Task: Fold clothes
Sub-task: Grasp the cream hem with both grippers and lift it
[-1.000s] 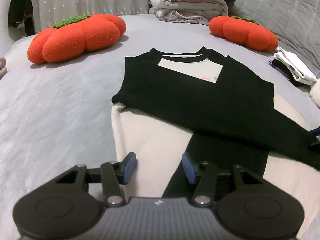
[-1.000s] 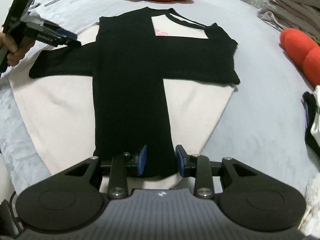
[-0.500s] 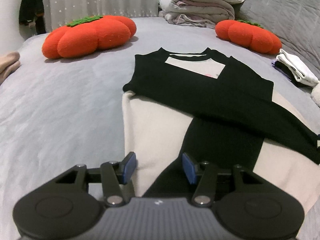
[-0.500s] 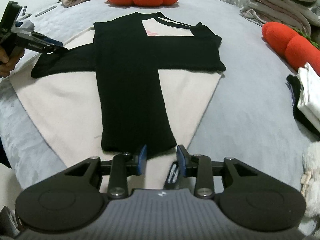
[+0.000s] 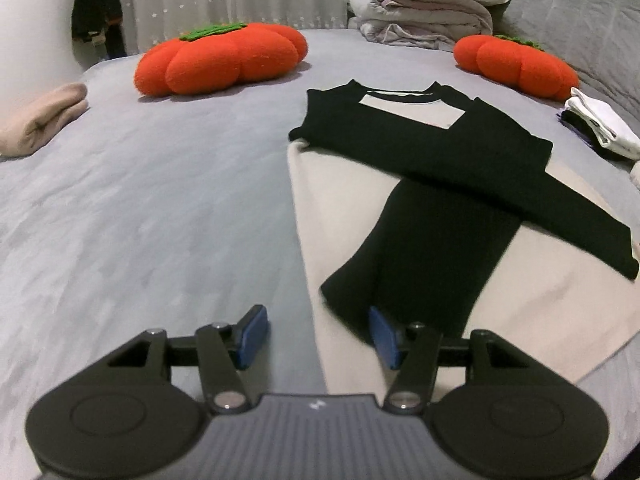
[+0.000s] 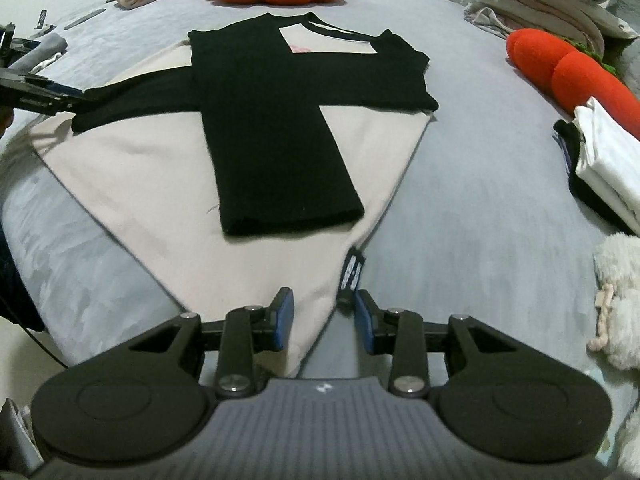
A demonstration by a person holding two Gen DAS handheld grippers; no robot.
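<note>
A cream shirt (image 5: 340,216) with black sleeves lies flat on the grey bed (image 5: 140,200), collar at the far end. Both black sleeves (image 6: 272,128) are folded across its body in a cross. My left gripper (image 5: 316,338) hangs open near the shirt's side edge, one sleeve cuff (image 5: 352,296) just ahead of its right finger. In the right wrist view the left gripper (image 6: 44,94) shows at the far left, by that cuff. My right gripper (image 6: 323,316) is open over the hem corner, beside a black label (image 6: 352,274). Nothing is held between either pair of fingers.
Two orange pumpkin cushions (image 5: 220,64) (image 5: 516,66) sit beyond the collar, and stacked bedding (image 5: 428,12) lies behind them. Folded white and black clothes (image 6: 604,168) lie to the shirt's right, above a fluffy white item (image 6: 620,296). A folded pink garment (image 5: 40,120) rests far left.
Both grippers have drawn back from the shirt. The left one shifted left, so bare bed shows under it. The right one now sits at the hem corner, with the sleeve end farther ahead.
</note>
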